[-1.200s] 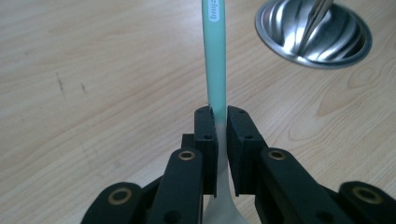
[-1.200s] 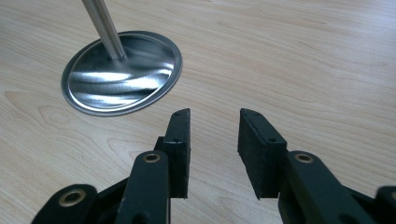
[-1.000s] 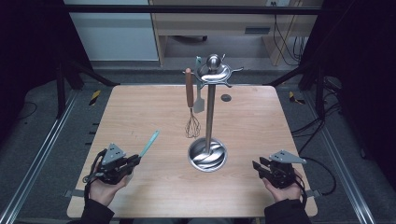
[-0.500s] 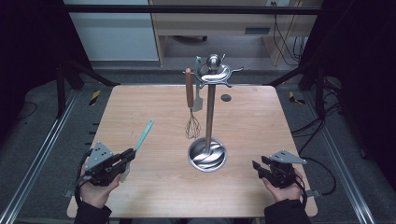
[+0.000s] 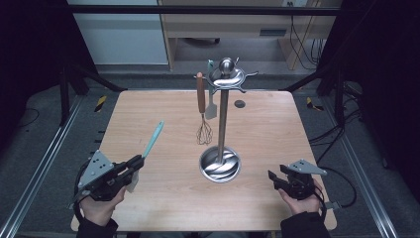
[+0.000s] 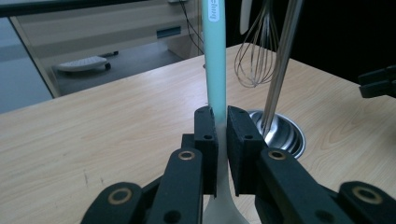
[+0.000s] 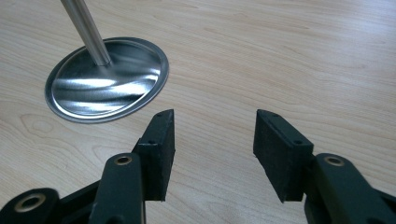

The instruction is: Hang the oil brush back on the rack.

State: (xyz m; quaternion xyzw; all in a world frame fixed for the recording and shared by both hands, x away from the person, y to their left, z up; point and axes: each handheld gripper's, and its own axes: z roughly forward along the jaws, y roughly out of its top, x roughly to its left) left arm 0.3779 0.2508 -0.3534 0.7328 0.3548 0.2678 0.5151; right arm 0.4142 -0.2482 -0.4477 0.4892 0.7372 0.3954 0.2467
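The left tongs (image 5: 136, 162) are clamping the neck of a teal-handled spatula (image 5: 152, 140), its handle pointing toward the steel utensil stand (image 5: 220, 163) mid-table (image 5: 148, 109) where a whisk (image 5: 203, 130) is hanging, while the right tongs (image 5: 272, 179) are resting wide open, gripping nothing.

1. One wooden table (image 5: 148, 109).
2. One metal utensil stand (image 5: 221, 124), its round base toward the table's near edge.
3. One whisk (image 5: 202, 111) with a wooden handle, hanging from the stand.
4. One pale spatula (image 5: 211, 106), hanging beside the whisk.
5. One teal-handled utensil (image 5: 152, 140) near the table's left edge.
6. Two handheld grippers: left gripper (image 5: 132, 166), right gripper (image 5: 273, 179).
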